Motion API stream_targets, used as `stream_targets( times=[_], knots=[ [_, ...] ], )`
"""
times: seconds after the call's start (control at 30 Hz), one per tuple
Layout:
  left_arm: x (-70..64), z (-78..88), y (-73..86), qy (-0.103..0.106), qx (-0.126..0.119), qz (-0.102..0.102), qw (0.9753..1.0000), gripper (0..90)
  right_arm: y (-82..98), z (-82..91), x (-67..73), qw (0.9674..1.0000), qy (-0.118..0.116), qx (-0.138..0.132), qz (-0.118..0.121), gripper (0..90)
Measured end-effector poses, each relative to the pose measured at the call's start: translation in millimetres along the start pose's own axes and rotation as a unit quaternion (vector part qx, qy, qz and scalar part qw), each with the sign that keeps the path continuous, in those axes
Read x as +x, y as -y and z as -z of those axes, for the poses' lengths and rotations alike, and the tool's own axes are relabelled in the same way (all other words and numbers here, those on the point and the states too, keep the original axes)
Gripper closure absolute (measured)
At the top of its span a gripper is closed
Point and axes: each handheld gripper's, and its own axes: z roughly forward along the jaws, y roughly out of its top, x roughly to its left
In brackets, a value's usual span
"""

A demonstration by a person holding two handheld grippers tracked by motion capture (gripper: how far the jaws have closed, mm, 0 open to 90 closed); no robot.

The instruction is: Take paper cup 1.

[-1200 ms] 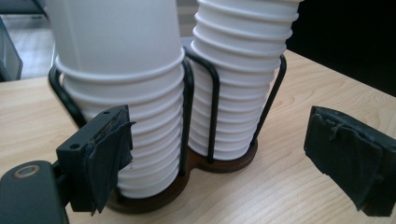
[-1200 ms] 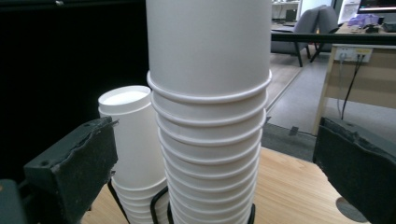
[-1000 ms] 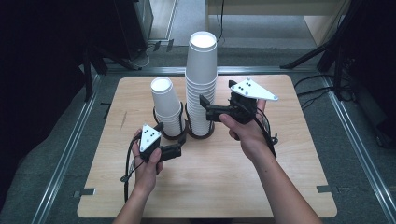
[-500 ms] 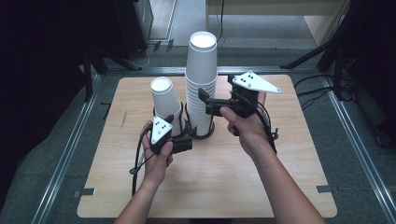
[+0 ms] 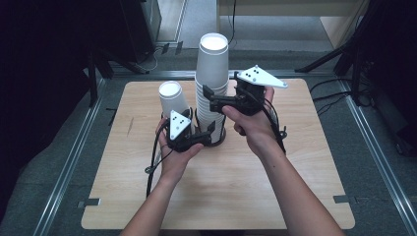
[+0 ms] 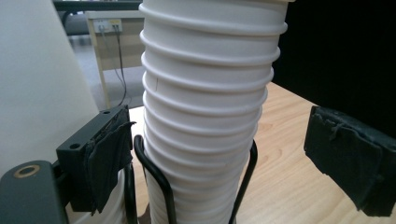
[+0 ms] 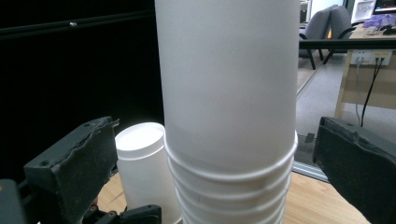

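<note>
Sliding rightward, my left gripper (image 5: pixel 209 129) reached the tall cup stack (image 5: pixel 211 83) in its wire holder (image 6: pixel 154 172) mid-table, jaws wide around its base, not pressing. My right gripper (image 5: pixel 209 96) straddled the stack higher up, likewise wide apart.

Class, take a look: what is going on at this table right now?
A person works two handheld grippers around a tall stack of white paper cups standing in a black wire holder. The left gripper is at the stack's base, the right gripper higher up. Both have open jaws either side of it. A shorter stack stands alongside.
</note>
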Motion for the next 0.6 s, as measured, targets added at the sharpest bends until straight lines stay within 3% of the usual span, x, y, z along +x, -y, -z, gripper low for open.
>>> stream_targets(
  times=[0.33, 0.47, 0.6],
  knots=[
    [-2.7, -14.8, -4.7, -0.009, -0.01, 0.014, 0.9998, 7.9, -3.4, -18.8, 1.6, 0.9998, 0.017, 0.005, 0.007, 0.0],
    [-7.5, -22.2, -8.9, -0.019, -0.01, -0.002, 0.9998, 7.8, -3.2, -26.6, -0.1, 0.9996, 0.025, 0.012, 0.008, 0.0],
    [-9.4, -25.5, -11.6, -0.022, -0.015, -0.002, 0.9996, 7.8, -2.6, -30.2, -1.8, 0.9995, 0.031, 0.007, 0.007, 0.0]
  ],
)
